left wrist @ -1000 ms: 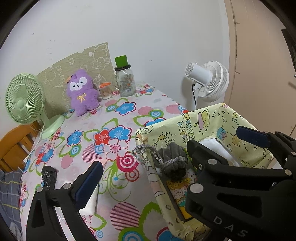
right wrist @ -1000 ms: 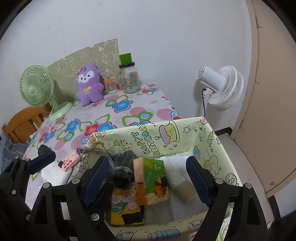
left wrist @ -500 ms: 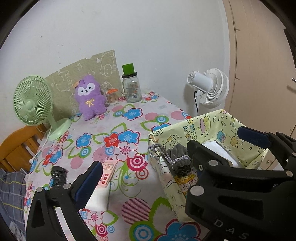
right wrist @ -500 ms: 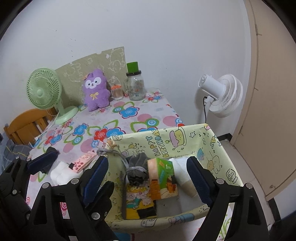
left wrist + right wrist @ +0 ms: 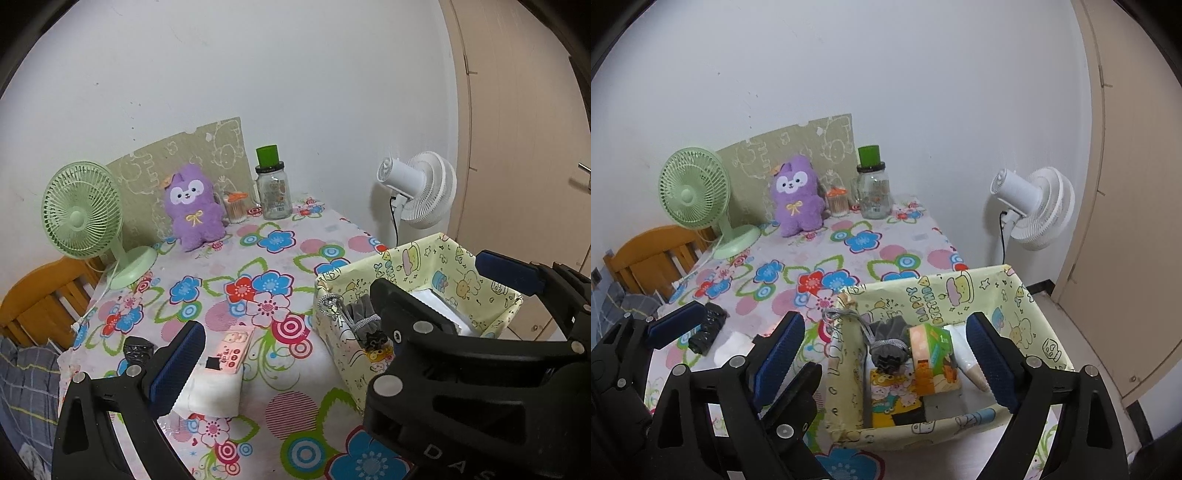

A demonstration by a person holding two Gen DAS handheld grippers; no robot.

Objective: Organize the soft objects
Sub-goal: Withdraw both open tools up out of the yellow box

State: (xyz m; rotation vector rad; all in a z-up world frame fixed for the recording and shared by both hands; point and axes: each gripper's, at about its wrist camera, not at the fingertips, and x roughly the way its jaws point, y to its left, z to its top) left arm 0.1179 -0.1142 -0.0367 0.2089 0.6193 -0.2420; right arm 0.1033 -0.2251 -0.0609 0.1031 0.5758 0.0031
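**Both grippers empty above the table; the yellow fabric bin part-filled, soft items outstanding.**

Left to right: a folded white cloth point(image 5: 214, 393) with a pink packet point(image 5: 233, 349) resting on it lies at the near left of the floral tablecloth point(image 5: 258, 258); the purple plush point(image 5: 194, 206) stands far back beside the green fan point(image 5: 83, 210). The left gripper point(image 5: 332, 306) stands released, nothing between its jaws. The yellow fabric bin point(image 5: 960, 291) at the table's right edge holds a grey pouch point(image 5: 888, 341) and a green-and-orange pack point(image 5: 932, 356). The right gripper point(image 5: 882, 354) has just been opening further and is also empty. Judged between placements; the next move calls for reaching to the cloth or the plush and closing squarely on it.
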